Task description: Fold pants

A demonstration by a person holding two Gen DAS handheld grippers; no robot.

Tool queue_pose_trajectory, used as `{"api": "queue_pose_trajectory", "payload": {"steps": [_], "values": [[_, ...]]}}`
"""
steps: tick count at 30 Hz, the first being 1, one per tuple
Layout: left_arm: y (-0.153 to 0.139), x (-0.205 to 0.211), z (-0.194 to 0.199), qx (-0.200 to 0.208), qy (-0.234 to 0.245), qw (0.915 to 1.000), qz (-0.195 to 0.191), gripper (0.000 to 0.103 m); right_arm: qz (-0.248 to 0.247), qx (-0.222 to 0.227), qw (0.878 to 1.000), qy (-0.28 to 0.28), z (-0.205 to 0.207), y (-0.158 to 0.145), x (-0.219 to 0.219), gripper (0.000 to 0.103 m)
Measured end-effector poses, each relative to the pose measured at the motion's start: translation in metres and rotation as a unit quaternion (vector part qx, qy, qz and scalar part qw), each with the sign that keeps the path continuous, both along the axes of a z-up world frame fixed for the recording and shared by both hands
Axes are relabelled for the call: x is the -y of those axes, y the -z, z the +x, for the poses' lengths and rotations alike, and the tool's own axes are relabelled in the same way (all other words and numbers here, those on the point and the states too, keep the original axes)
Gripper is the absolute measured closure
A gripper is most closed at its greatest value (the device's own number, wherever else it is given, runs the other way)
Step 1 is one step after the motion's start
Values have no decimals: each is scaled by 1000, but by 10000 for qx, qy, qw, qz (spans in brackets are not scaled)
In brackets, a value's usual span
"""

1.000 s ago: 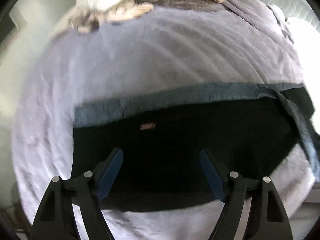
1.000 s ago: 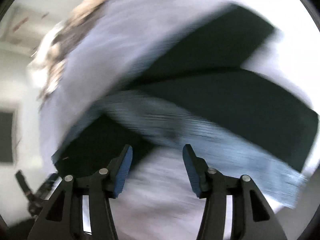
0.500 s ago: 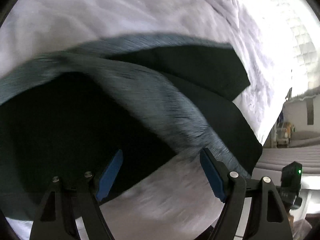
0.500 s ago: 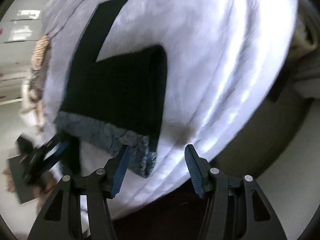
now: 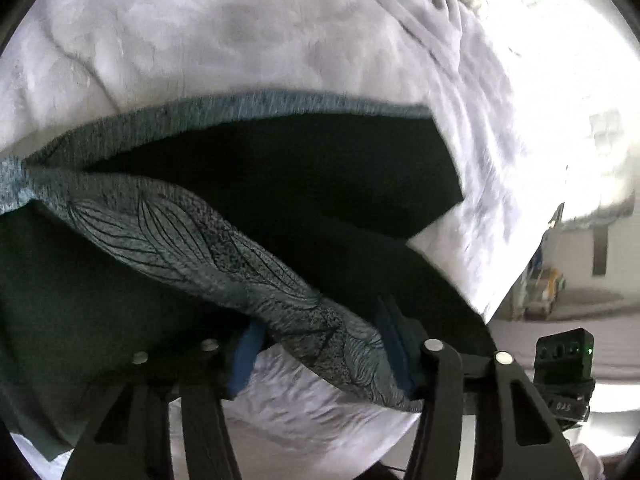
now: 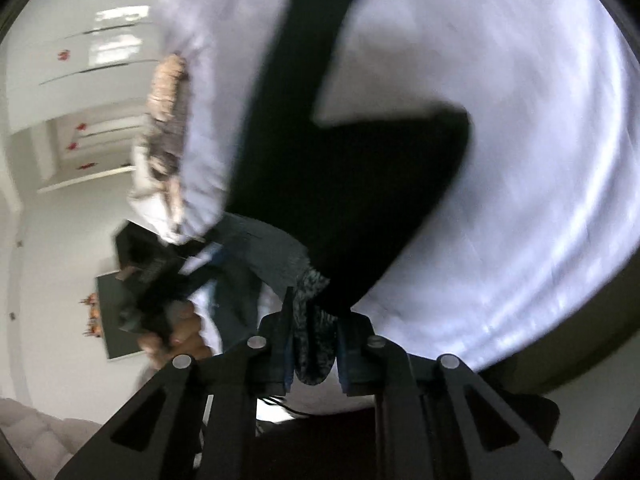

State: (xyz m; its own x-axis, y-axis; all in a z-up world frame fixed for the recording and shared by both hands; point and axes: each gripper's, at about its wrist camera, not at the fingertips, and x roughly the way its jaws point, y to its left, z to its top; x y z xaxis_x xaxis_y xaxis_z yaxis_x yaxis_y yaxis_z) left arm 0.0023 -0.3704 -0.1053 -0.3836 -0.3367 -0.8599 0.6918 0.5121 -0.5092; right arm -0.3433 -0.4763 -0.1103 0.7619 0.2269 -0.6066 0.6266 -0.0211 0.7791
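Right wrist view: the patterned blue-grey waistband (image 6: 312, 344) of the dark fabric pants (image 6: 352, 184) is pinched flat by the right gripper (image 6: 314, 354).

Same band gets straddled by the left gripper (image 5: 320, 350), fingers not fully pressed together, so a firm hold can't be confirmed. Legs are spread ahead on the pale lilac blanket (image 5: 200, 40). Probably the lengthwise fold is being started; the band likely needs carrying across. No readable labels spotted.
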Motion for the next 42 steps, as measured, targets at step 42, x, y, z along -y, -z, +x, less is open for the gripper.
{"api": "queue_pose_trajectory", "payload": {"steps": [42], "values": [[47, 53, 58, 2143, -822, 9690, 919, 30, -1031, -1248, 9863, 307, 63, 49, 196, 86]]}}
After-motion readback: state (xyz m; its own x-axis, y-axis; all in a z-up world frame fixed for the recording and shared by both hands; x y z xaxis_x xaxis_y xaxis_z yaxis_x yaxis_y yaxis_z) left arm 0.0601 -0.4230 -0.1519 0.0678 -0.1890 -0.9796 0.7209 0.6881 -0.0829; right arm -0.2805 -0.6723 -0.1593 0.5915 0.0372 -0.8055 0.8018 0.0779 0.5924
